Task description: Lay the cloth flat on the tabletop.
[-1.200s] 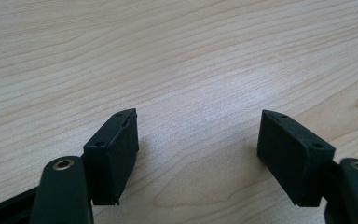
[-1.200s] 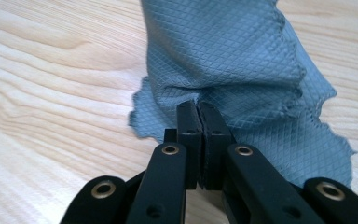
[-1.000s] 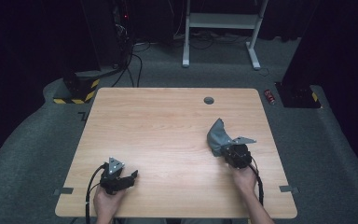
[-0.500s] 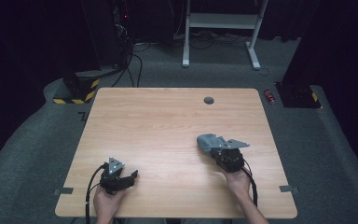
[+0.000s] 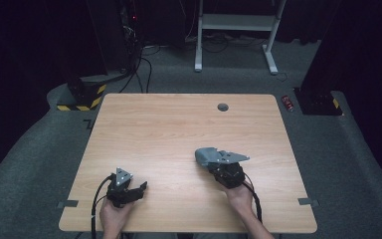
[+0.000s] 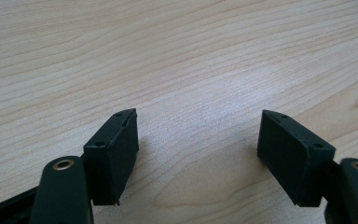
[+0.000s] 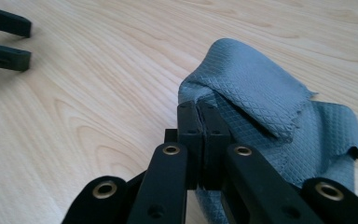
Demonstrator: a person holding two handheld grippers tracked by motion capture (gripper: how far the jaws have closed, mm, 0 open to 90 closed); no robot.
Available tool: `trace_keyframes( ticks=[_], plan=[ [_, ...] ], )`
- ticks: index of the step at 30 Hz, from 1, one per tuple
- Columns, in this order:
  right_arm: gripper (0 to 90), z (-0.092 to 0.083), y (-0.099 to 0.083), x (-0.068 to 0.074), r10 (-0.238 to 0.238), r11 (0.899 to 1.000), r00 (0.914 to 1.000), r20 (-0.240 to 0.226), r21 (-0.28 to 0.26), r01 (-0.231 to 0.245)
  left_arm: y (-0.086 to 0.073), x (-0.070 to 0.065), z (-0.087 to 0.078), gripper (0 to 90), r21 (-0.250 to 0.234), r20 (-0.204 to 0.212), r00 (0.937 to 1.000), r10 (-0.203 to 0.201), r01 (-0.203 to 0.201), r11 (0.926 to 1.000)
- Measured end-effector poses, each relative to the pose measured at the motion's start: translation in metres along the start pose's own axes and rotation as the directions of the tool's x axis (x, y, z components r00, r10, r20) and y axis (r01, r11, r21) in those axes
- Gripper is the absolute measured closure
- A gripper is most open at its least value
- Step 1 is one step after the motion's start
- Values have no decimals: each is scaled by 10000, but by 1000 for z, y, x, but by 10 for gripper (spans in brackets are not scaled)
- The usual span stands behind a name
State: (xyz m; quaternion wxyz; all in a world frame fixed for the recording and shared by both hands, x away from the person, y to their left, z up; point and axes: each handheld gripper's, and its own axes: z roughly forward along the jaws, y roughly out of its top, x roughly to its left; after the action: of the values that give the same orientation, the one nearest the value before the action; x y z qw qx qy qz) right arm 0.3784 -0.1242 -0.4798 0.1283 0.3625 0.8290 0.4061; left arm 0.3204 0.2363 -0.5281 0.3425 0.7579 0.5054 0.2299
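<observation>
— Cloth, grey [image 7: 261, 107], quilted: position?
— Pinched at its edge in my right gripper [image 7: 198, 109], jaws clamped together on it, above the table [image 5: 179, 129].
— Left gripper [image 6: 196, 135]?
— Jaws apart, nothing between. Cloth's lower part hidden behind my jaws.

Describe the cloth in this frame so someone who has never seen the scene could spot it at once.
Start at the light wooden table and go to its near right part, where the right gripper is shut on a small bunched cloth. It is blue-grey with a fine diamond weave and a frayed edge, the one soft thing on the table; the left gripper stands open over bare wood.
</observation>
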Motion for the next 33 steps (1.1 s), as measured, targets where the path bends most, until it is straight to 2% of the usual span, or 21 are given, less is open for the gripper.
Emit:
trace_keyframes(
  ticks=[2, 3, 7, 11, 19, 21, 25, 26, 28, 31, 33],
  plan=[
    [887, 2, 1, 3, -47, 10000, 10000, -76, 7, 47, 0, 0, 0, 293, -1, -1, 10000, -2, 2, 10000],
    [887, 5, 2, 10, -141, 9999, 9996, -226, 22, 142, 0, 0, 0, 293, 0, 0, 10000, -1, 1, 10000],
    [887, 11, 6, 19, -261, 9996, 9985, -478, 37, 263, 0, 0, 0, 291, 1, -5, 10000, 2, -2, 10000],
    [886, 21, 10, 38, -654, 9978, 9942, -849, 72, 662, 0, 0, 0, 291, 5, -6, 10000, 8, -8, 10000],
    [884, 38, 8, 61, -938, 9943, 9869, -1310, 376, 995, 0, 0, 0, 293, 1, 6, 10000, -7, 7, 10000],
    [882, 42, 7, 65, -1009, 9931, 9853, -1379, 459, 1081, 0, 1, 0, 299, -19, 61, 9999, -142, 142, 9999],
    [868, 48, 5, 71, -1140, 9897, 9827, -1461, 694, 1251, -1, 4, -1, 304, -107, 239, 9990, -385, 387, 9992],
    [820, 52, 4, 73, -1117, 9883, 9818, -1534, 860, 1259, -1, 6, -2, 320, -170, 331, 9980, -542, 548, 9984],
    [784, 53, 2, 74, -1126, 9874, 9813, -1561, 931, 1281, -1, 7, -2, 331, -200, 358, 9970, -690, 697, 9974],
    [723, 50, 2, 73, -1113, 9886, 9807, -1605, 831, 1258, 0, 5, -2, 344, -140, 321, 9969, -712, 717, 9973],
    [687, 42, 1, 69, -1042, 9909, 9809, -1645, 677, 1166, 4, -1, -3, 341, -29, 350, 9970, -685, 686, 9976]
  ],
)
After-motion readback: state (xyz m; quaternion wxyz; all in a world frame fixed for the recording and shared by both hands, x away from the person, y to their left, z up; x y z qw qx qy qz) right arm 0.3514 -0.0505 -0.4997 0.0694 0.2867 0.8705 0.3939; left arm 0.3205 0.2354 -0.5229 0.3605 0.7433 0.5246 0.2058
